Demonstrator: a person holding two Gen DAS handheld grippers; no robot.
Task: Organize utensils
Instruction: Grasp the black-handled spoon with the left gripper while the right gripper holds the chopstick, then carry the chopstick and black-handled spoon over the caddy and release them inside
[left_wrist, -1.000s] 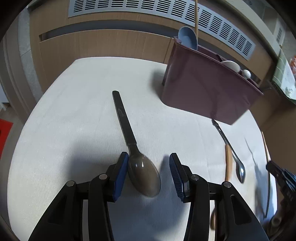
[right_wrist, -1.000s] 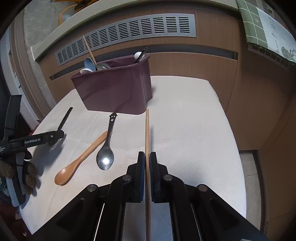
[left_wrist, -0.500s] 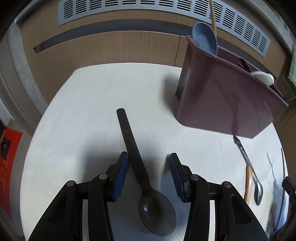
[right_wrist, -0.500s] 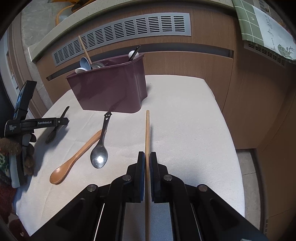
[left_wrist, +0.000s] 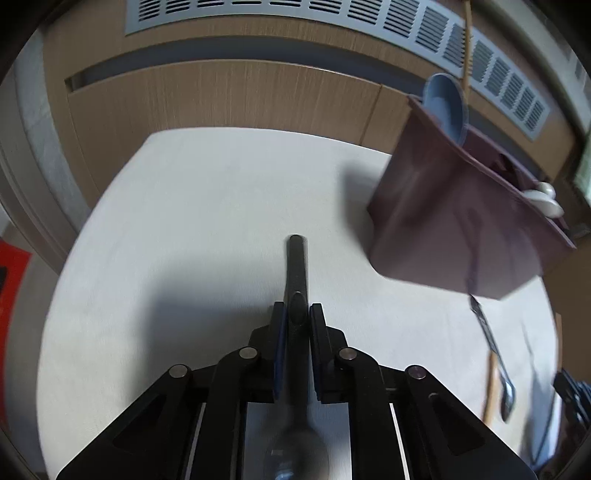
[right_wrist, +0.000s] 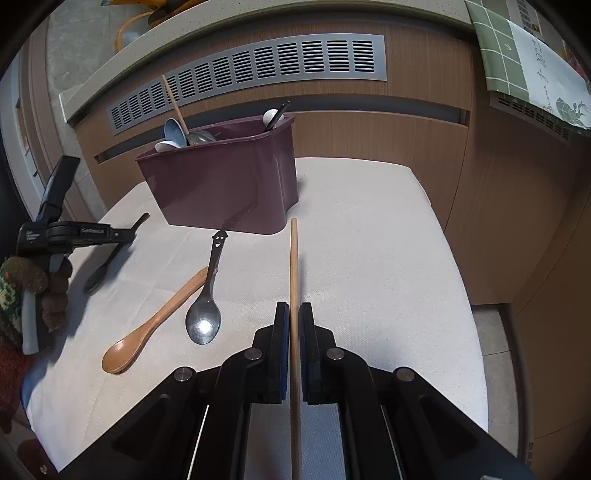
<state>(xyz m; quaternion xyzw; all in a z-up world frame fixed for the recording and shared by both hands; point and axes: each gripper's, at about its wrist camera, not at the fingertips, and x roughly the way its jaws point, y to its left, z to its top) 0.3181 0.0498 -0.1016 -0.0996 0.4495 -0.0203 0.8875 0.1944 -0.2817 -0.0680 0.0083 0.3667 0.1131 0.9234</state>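
A black spoon (left_wrist: 296, 266) lies on the white cloth-covered table (left_wrist: 184, 221), handle pointing away. My left gripper (left_wrist: 296, 314) is closing its jaws on that handle, and the blue pads touch both sides of it. The spoon's bowl sits blurred under the gripper body. In the right wrist view the left gripper (right_wrist: 125, 234) reaches over the black spoon (right_wrist: 99, 275) from the left. My right gripper (right_wrist: 294, 314) is shut on a long wooden chopstick (right_wrist: 293, 258), which points toward the maroon utensil caddy (right_wrist: 221, 192).
A wooden spoon (right_wrist: 159, 317) and a metal spoon (right_wrist: 207, 310) with a smiley handle lie between the two grippers. The caddy (left_wrist: 443, 221) holds a blue spoon, white spoons and a chopstick. Wooden cabinets with a vent grille stand behind the table.
My left gripper slid forward along the black spoon from its bowl to its handle, then its jaws went from wide apart to closed against the handle. The right gripper kept its hold on the chopstick.
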